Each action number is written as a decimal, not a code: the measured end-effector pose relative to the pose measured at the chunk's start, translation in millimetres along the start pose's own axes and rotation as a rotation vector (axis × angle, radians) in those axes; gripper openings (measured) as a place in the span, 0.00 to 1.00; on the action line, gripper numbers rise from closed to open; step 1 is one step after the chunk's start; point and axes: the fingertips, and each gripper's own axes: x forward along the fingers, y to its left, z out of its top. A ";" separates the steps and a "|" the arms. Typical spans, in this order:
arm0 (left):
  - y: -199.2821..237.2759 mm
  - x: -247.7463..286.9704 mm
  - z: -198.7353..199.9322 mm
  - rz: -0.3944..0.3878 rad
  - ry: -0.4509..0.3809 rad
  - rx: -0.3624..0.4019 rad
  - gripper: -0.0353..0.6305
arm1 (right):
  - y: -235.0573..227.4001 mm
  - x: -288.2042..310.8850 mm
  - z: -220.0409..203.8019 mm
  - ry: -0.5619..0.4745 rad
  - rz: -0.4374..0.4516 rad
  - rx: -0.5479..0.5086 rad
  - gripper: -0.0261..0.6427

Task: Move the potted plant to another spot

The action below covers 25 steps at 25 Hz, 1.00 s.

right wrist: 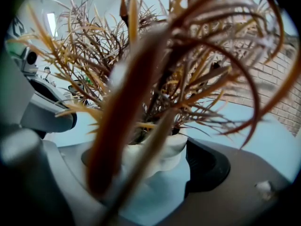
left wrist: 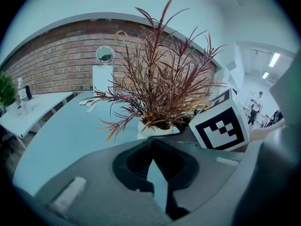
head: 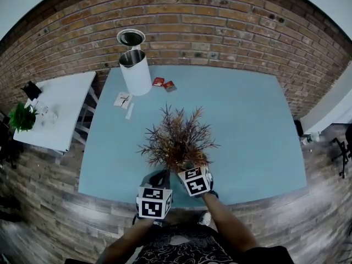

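A potted plant (head: 176, 139) with red-brown spiky leaves stands near the front edge of the light blue table (head: 258, 131). In the right gripper view its white pot (right wrist: 157, 154) sits between the jaws of my right gripper (right wrist: 150, 166), and the dark right pad (right wrist: 207, 166) touches the pot's side. A blurred leaf hides the left pad. My left gripper (head: 160, 177) is just left of the pot. In its own view the left gripper (left wrist: 151, 142) has its jaw tips meeting with nothing held. The plant (left wrist: 160, 88) rises just beyond them.
A tall white canister (head: 135, 70) stands at the table's far left by the brick wall, with red packets (head: 164, 83) and papers (head: 123, 99) beside it. A white side table (head: 55, 109) on the left carries a small green plant (head: 22, 116).
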 end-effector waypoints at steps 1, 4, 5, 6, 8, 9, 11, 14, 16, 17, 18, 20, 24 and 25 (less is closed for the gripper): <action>-3.6 0.9 0.4 0.001 0.001 0.002 0.05 | -2.5 -1.4 -2.3 -0.001 0.003 0.003 0.71; -14.5 3.5 0.7 0.000 0.004 0.009 0.05 | -9.4 -5.2 -7.6 -0.006 0.008 0.009 0.71; -17.1 3.6 0.3 -0.001 0.006 0.010 0.05 | -9.2 -5.0 -10.2 -0.007 0.015 0.013 0.71; -18.7 3.3 -0.1 -0.002 0.007 0.012 0.05 | -8.6 -5.2 -11.9 -0.007 0.020 0.016 0.71; -19.5 2.2 0.1 -0.005 0.009 0.014 0.05 | -9.0 -7.7 -11.5 -0.002 0.013 0.017 0.71; -20.8 2.4 0.8 -0.006 0.009 0.016 0.05 | -10.0 -8.6 -12.5 -0.001 0.012 0.019 0.71; -29.5 5.9 2.6 -0.006 0.007 0.020 0.05 | -17.4 -13.6 -16.2 0.000 0.012 0.019 0.71; -45.5 12.0 5.1 -0.006 0.001 0.027 0.05 | -29.8 -21.5 -23.2 0.000 0.015 0.019 0.71; -53.6 14.4 6.9 -0.010 -0.001 0.033 0.05 | -34.7 -24.3 -25.2 -0.007 0.019 0.019 0.71; -57.2 15.2 7.6 -0.013 -0.001 0.035 0.05 | -36.2 -25.6 -26.0 -0.010 0.022 0.023 0.71; -60.6 15.7 7.8 -0.015 0.000 0.037 0.05 | -38.2 -27.6 -26.5 -0.011 0.021 0.025 0.71; -65.8 16.3 7.2 -0.017 0.002 0.040 0.05 | -44.5 -33.4 -26.3 -0.011 0.002 0.023 0.71; -73.4 18.1 5.1 -0.022 0.002 0.042 0.05 | -52.0 -39.7 -28.7 -0.019 -0.015 0.022 0.71; -76.1 18.7 4.9 -0.022 0.002 0.044 0.05 | -53.3 -40.5 -30.3 -0.023 -0.012 0.024 0.71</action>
